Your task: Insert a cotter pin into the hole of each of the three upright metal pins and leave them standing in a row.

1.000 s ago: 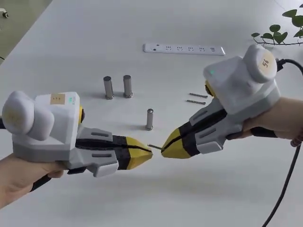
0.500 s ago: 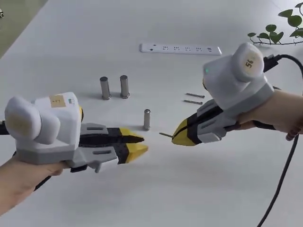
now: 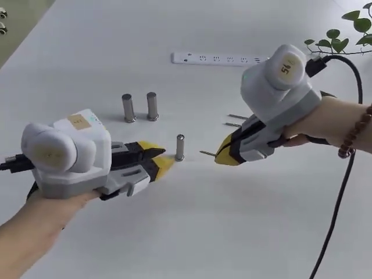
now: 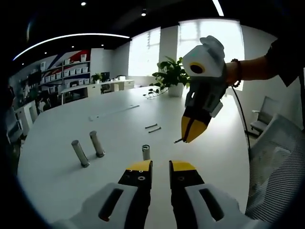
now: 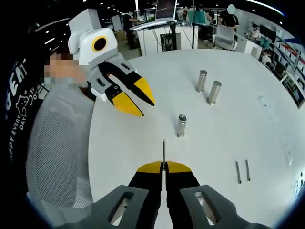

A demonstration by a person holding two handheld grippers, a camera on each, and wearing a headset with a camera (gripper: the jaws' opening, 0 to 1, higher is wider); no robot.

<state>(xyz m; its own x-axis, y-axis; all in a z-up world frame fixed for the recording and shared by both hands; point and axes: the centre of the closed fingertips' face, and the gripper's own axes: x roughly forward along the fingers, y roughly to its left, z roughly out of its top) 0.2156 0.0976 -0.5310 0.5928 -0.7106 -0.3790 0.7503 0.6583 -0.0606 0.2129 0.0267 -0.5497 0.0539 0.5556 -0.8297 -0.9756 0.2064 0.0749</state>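
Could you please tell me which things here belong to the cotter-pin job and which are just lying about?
Job: near metal pin, two far metal pins, held cotter pin in right hand-held gripper, two loose cotter pins.
Lying about: power strip, plant.

The left gripper (image 3: 163, 158) has let go of the cotter pin (image 3: 207, 153) and drawn back, jaws now apart. The right gripper (image 3: 222, 156) alone has carried it off, up to the upright pin (image 3: 180, 147) just ahead of its tip.
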